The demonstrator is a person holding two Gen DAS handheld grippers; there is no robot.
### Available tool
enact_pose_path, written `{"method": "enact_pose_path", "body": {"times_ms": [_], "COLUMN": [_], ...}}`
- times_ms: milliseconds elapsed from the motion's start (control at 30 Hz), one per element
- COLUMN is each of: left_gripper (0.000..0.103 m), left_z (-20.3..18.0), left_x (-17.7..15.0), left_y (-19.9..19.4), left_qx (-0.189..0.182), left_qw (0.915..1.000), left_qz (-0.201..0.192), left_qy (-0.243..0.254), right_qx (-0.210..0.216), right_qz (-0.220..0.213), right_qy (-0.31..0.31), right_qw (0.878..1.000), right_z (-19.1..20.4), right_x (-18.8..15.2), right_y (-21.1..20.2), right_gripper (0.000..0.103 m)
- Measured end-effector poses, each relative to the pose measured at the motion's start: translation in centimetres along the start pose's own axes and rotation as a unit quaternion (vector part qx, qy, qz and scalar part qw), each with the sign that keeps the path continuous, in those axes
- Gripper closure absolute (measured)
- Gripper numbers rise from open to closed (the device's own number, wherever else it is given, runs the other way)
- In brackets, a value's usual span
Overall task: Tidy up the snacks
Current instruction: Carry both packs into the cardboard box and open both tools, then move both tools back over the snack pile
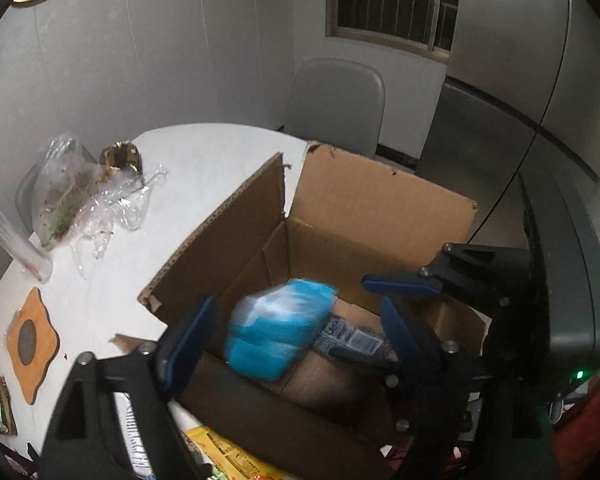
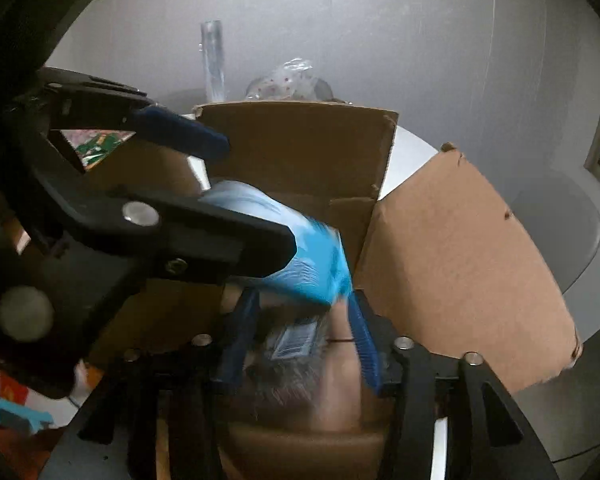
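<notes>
Snack pack: we see a blue snack pack (image 1: 274, 336) blurry inside the open cardboard box (image 1: 364, 208), above the box floor.
Under it: a dark packet (image 1: 352, 338) with a barcode lies on the box floor.
Left gripper (image 1: 296, 334): our fingers stand wide apart, one on each side of the blue pack. We see nothing pressing on it.
Right gripper (image 2: 300, 344): our fingers are partly apart, right over the dark packet. The blue pack's corner is by their tips. We cannot tell if they touch it.
Box: it sits on the white table (image 1: 204, 160), flaps up.
Table: crinkly clear bags (image 1: 84, 196) and a wooden coaster (image 1: 32, 340) lie beside the box.
</notes>
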State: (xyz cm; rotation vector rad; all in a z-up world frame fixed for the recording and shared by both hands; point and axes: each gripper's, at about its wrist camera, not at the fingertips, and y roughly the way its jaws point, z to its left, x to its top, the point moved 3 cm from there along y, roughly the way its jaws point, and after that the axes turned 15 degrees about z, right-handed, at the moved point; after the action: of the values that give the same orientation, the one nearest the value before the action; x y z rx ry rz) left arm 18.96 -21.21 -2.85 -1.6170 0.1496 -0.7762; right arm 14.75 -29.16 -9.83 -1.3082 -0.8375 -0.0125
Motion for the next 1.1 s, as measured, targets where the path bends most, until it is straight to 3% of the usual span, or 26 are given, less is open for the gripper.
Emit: {"method": "enact_pose_path", "body": {"times_ms": [67, 100, 267, 467, 567, 767, 933, 1100], "left_gripper": [0.015, 0.015, 0.015, 0.012, 0.002, 0.002, 0.002, 0.002], "left_z": [0.0, 0.1, 0.0, 2.0, 3.8, 7.5, 10.8, 14.2], "left_x": [-0.3, -0.6, -2.5, -6.3, -8.8, -15.2, -20.8, -26.0], "left_y": [-0.7, -1.0, -3.0, -7.6, -10.0, -12.8, -12.1, -8.4], "left_qx": [0.002, 0.003, 0.024, 0.034, 0.041, 0.067, 0.089, 0.067], "left_qw": [1.0000, 0.9999, 0.9993, 0.9949, 0.9900, 0.9799, 0.9701, 0.9613], "left_qz": [-0.009, -0.014, -0.030, -0.086, -0.118, -0.149, -0.143, -0.111], "left_qy": [-0.001, -0.002, -0.006, -0.040, -0.065, -0.115, -0.175, -0.243], "right_qx": [-0.002, -0.004, 0.004, -0.009, -0.012, 0.013, 0.049, 0.094], "right_qz": [-0.002, -0.004, -0.013, -0.068, -0.096, -0.157, -0.147, -0.094], "right_qy": [0.002, 0.002, 0.012, 0.014, 0.003, -0.043, -0.100, -0.132], "right_qw": [1.000, 1.000, 1.000, 0.998, 0.995, 0.987, 0.983, 0.982], "right_z": [0.0, 0.2, 0.3, 1.4, 3.0, 9.2, 14.8, 19.6], "right_x": [0.0, 0.0, -0.5, -1.2, -1.7, -1.4, -0.2, 0.0], "right_y": [-0.4, -0.6, -1.9, -6.3, -8.4, -11.7, -10.7, -6.3], "right_gripper": [0.040, 0.039, 0.038, 0.038, 0.038, 0.038, 0.037, 0.037]}}
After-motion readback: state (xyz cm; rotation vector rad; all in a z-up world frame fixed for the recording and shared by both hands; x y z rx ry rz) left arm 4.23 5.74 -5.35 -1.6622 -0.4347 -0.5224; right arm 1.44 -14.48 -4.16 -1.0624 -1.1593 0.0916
